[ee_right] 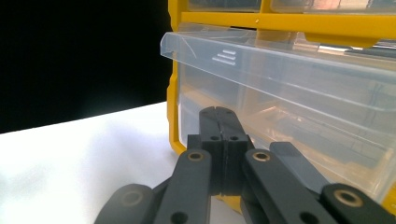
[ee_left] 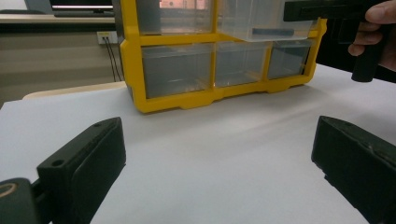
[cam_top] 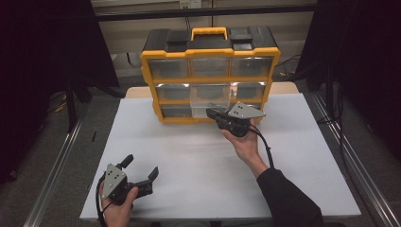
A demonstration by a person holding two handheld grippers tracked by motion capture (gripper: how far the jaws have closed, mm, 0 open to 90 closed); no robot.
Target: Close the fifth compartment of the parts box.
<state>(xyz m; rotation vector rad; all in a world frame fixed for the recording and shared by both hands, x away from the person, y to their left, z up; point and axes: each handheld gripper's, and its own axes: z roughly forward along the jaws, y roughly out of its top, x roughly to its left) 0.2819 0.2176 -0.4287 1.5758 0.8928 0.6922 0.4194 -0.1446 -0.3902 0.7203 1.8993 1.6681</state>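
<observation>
A yellow and black organizer (cam_top: 208, 79) with clear drawers stands at the back of the white table (cam_top: 189, 161). The middle drawer (cam_top: 209, 98) of its middle row is pulled out. My right gripper (cam_top: 211, 113) is shut with nothing between its jaws, its tips just below that drawer's front lip. In the right gripper view, the shut gripper (ee_right: 218, 113) points at the clear drawer front (ee_right: 289, 88); contact is unclear. My left gripper (cam_top: 140, 167) stands open over the front left of the table. From the left gripper view, the gripper (ee_left: 219, 158) faces the organizer (ee_left: 133, 70).
The table's near edge runs just below my left hand (cam_top: 118, 208). Metal rails (cam_top: 52, 170) flank the table on the floor. Dark curtains hang on both sides. The right hand's gripper (ee_left: 322, 9) and pulled-out drawer (ee_left: 261, 21) appear at the top of the left gripper view.
</observation>
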